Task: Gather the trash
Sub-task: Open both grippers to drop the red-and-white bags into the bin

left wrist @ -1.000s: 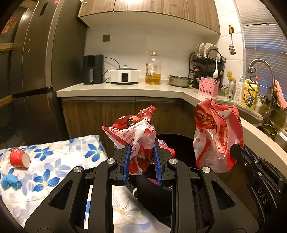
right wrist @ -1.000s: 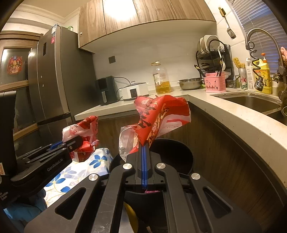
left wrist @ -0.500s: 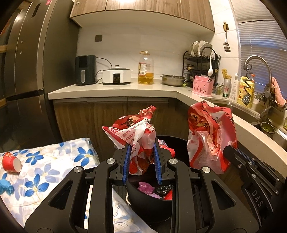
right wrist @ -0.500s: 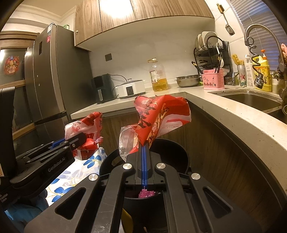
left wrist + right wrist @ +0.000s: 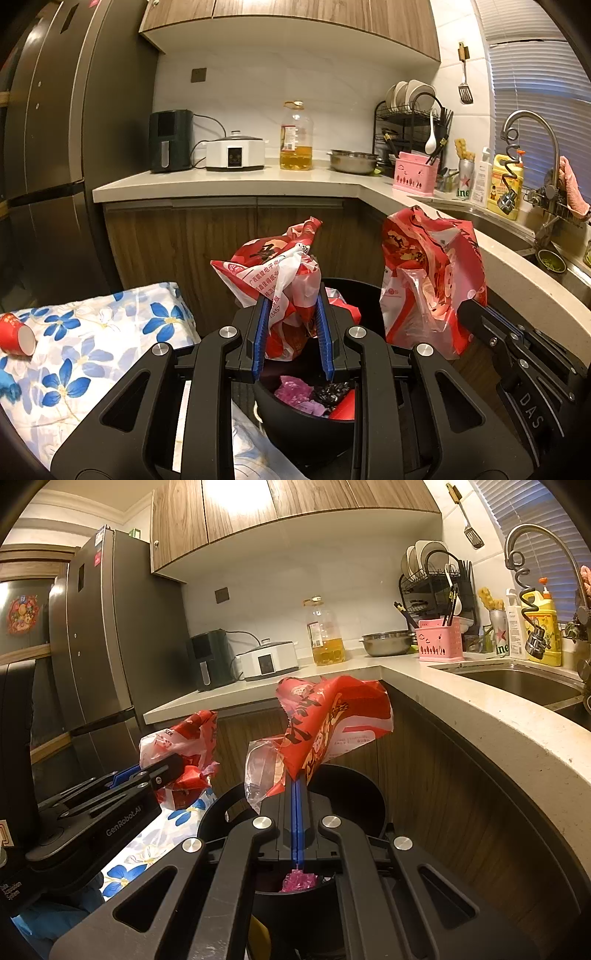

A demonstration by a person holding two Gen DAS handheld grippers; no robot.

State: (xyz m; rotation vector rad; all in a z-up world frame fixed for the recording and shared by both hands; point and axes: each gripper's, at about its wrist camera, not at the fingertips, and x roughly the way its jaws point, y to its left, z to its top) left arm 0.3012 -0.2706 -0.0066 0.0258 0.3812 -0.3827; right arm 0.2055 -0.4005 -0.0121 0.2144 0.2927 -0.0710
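Observation:
My left gripper (image 5: 291,306) is shut on a crumpled red and white plastic bag (image 5: 275,273), held above a black trash bin (image 5: 295,417). The bin holds pink, black and red scraps. My right gripper (image 5: 297,786) is shut flat on a second red and clear plastic bag (image 5: 325,723), held over the same bin (image 5: 351,794). In the left wrist view that second bag (image 5: 428,280) hangs to the right, with the right gripper's body below it. In the right wrist view the left gripper (image 5: 162,771) and its bag (image 5: 184,746) show at the left.
A red paper cup (image 5: 16,334) lies on its side on a blue-flowered cloth (image 5: 92,350) at the left. A curved kitchen counter (image 5: 480,716) with a sink (image 5: 517,683), oil bottle and appliances runs behind and right. A grey fridge (image 5: 96,646) stands at the left.
Both grippers have risen with their bags still gripped. The inside of the bin and its scraps have come into view below the fingers.

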